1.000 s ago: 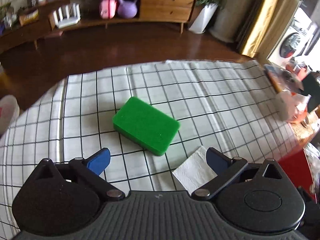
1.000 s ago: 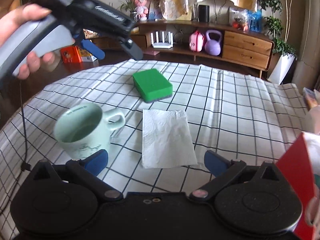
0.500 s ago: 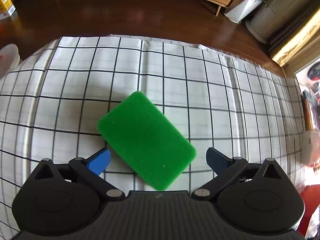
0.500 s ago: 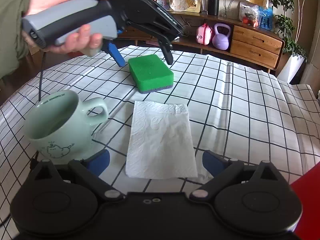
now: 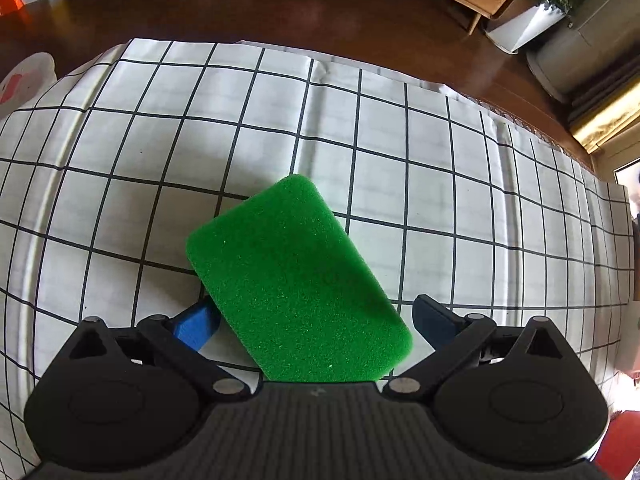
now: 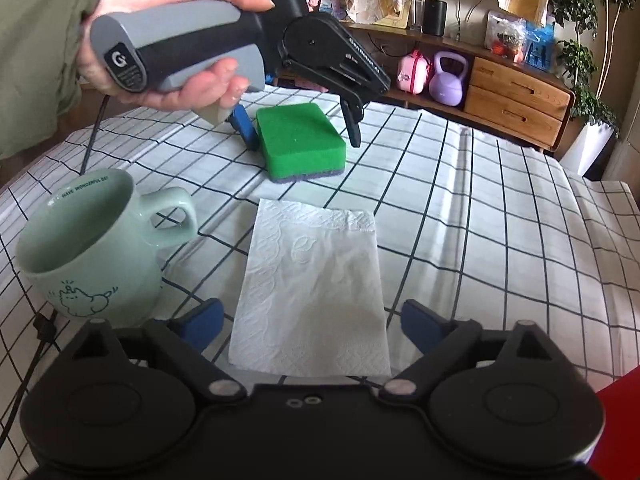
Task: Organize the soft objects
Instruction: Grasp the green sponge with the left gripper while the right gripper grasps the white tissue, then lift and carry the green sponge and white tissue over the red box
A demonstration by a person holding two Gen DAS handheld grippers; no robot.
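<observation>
Step in hand: judged to be the approach to the first pick; both claws set over their soft items, nothing lifted yet
Tablecloth (image 6: 500, 208): white fabric with a black grid, creased in long ridges, covering the whole work surface
Left gripper (image 5: 310, 320): pointed steeply down, jaws spread either side of the sponge; in the right wrist view the near blue finger (image 6: 245, 126) stands just beside or against the sponge's side and the far finger clear of it; not clamped
Right gripper (image 6: 310, 322): jaws wide but they have just been closing a little, nothing between the pads; the near edge of the napkin lies flat on the cloth between and below them
Hand (image 6: 168, 40): wrapped round the grey handle of the left gripper, a green sleeve behind it
Mug (image 6: 92, 248): pale green glazed ceramic, printed cartoon on its side, upright to the left of the napkin, handle turned toward it; hard, so judged no part of the sorting
Napkin (image 6: 316, 288): white embossed paper, rectangular, thin, limp, lying flat near the right gripper
Sponge (image 5: 296, 284): green foam, rounded rectangle, purple scouring layer underneath, flat on the cloth beyond the napkin
Next move, sponge: judged to need the jaws brought in across its short sides, gently, since foam yields
Next move, napkin: judged harder; a flat sheet offers no edge, so the pads must pinch up a fold
</observation>
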